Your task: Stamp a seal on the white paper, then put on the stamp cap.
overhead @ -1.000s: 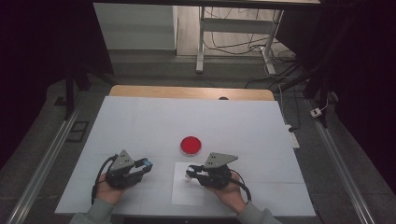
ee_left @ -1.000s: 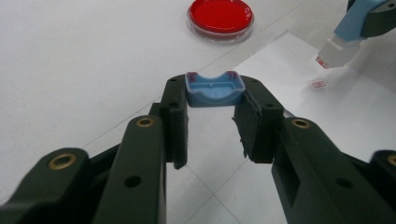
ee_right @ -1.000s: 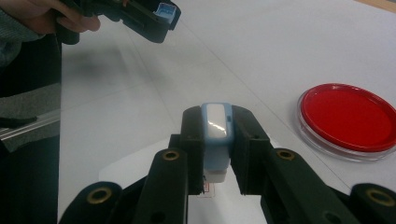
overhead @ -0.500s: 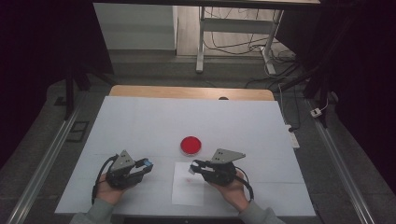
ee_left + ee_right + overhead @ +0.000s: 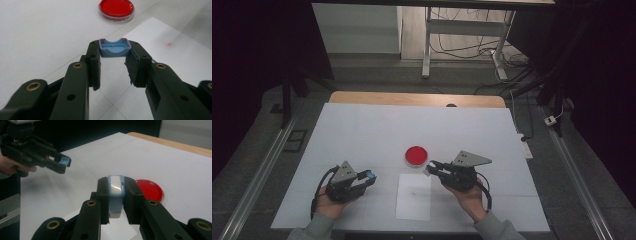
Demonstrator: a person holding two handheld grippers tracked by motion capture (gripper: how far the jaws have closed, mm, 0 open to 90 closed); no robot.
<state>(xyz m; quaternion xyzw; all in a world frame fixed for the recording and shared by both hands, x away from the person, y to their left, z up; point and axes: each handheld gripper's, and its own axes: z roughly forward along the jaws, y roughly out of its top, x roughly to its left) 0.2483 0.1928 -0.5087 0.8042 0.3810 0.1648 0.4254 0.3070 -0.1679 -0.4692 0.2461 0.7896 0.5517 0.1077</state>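
The left gripper (image 5: 368,176) clamps a small blue plastic cap (image 5: 114,47), and the right gripper (image 5: 432,167) clamps a pale blue-and-white plastic block (image 5: 116,192) beside the round red dish (image 5: 416,155).

Right tongs (image 5: 432,165) now nearer red dish (image 5: 416,155)

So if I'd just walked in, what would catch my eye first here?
Probably the round red dish, the one spot of colour on the white table, set near its middle. Next, the two black grippers at the near edge: the left gripper pinches a small blue piece, and the right gripper clamps a pale blue and white piece. Between the hands lies a white paper sheet.
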